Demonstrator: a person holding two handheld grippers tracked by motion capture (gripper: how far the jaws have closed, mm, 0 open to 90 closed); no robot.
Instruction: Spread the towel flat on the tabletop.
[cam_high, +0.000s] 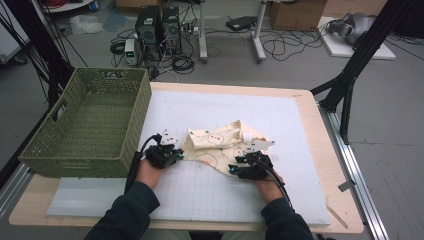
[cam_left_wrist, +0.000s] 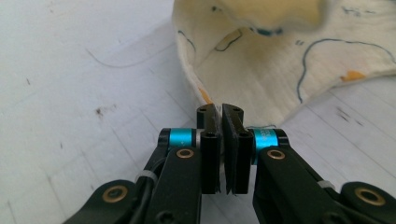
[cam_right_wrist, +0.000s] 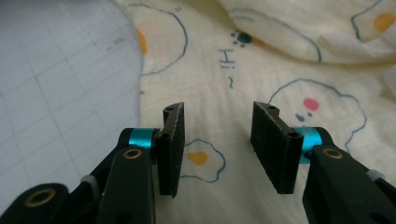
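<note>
A: Lying crumpled mid-desk, the cloth (cam_high: 220, 142) is pinched at its left edge by the closed left gripper (cam_left_wrist: 221, 116)?
B: Yes; the right gripper (cam_right_wrist: 217, 135) is held open above it. Folding and the basket (cam_high: 90, 125) remain.

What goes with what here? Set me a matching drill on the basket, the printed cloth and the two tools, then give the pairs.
Things:
1. green woven basket
2. cream cloth with fried-egg print
3. left tool
4. right tool

States or places:
A. jaws shut at the cloth's edge
B. crumpled near the middle of the white mat
C. jaws open over the cloth
D. at the table's left side

Pairs: 1-D, 2-B, 3-A, 4-C
</note>
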